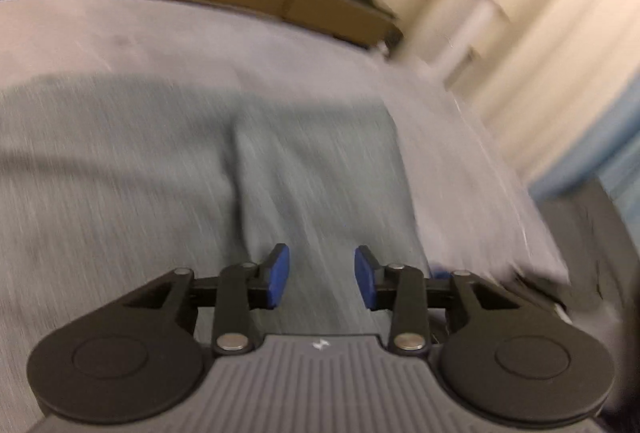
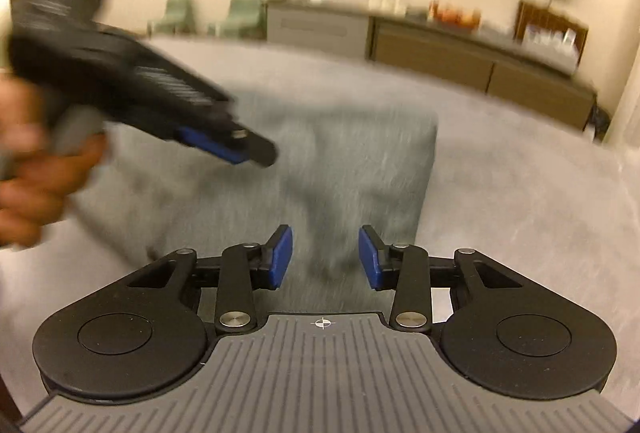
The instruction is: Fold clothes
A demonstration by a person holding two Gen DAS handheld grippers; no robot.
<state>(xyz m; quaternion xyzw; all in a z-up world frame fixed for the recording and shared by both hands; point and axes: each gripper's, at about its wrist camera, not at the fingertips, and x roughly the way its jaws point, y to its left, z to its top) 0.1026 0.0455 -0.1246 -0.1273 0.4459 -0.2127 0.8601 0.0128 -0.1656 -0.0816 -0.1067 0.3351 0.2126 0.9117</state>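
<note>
A grey-green garment [image 1: 200,169] lies flat and folded on a lighter grey bed cover [image 1: 160,33]; a long crease runs down its middle. My left gripper [image 1: 322,277] hovers over the garment's near right part, its blue pads apart with only cloth showing behind the gap. In the right wrist view the same garment [image 2: 352,161] lies ahead, and my right gripper [image 2: 326,257] stands open above its near edge, nothing between its pads. The left gripper [image 2: 240,149], blurred, held by a hand [image 2: 36,189], reaches in from the left over the garment.
The grey bed cover [image 2: 520,201] spreads wide around the garment. Behind the bed stands a long low cabinet [image 2: 460,49] with bottles and small items on top. Pale curtains [image 1: 520,33] hang at the right in the left wrist view. Two green chairs [image 2: 240,13] stand by the wall.
</note>
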